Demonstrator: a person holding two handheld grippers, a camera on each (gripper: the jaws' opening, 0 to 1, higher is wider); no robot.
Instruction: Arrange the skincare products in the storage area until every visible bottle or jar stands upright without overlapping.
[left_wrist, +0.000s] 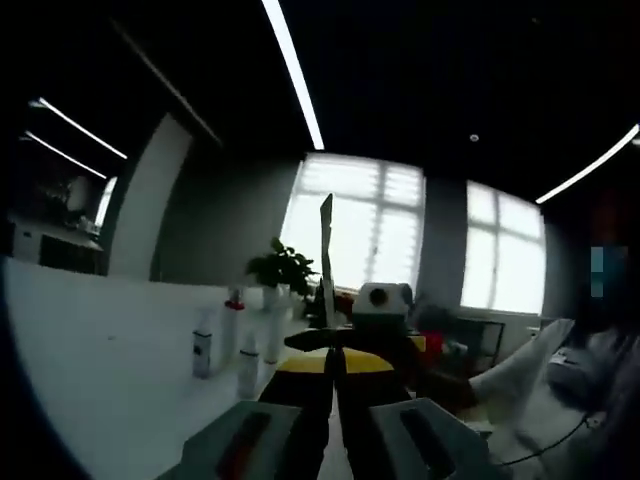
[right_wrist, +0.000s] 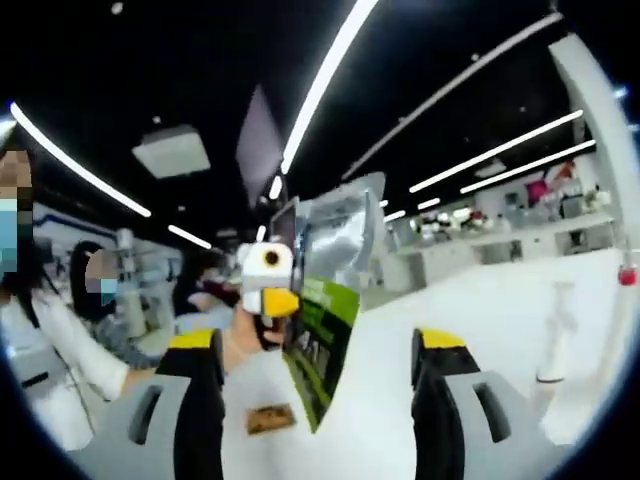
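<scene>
Skincare bottles (left_wrist: 245, 345) stand upright in a loose cluster on the white table (left_wrist: 110, 350), ahead and left of the left gripper (left_wrist: 333, 400), in the left gripper view. A red-capped one sits among them; labels are too dim to read. That gripper's jaws are pressed together on a silver pouch (left_wrist: 326, 260), seen edge-on as a thin blade. Behind, a potted plant (left_wrist: 283, 268) and bright windows (left_wrist: 355, 235).

In the right gripper view, the right gripper (right_wrist: 320, 380) stands wide apart, holding nothing. The pouch's silver face and green label hang between its jaws. A white pump bottle (right_wrist: 555, 335) stands at right. Seated people at left are blurred.
</scene>
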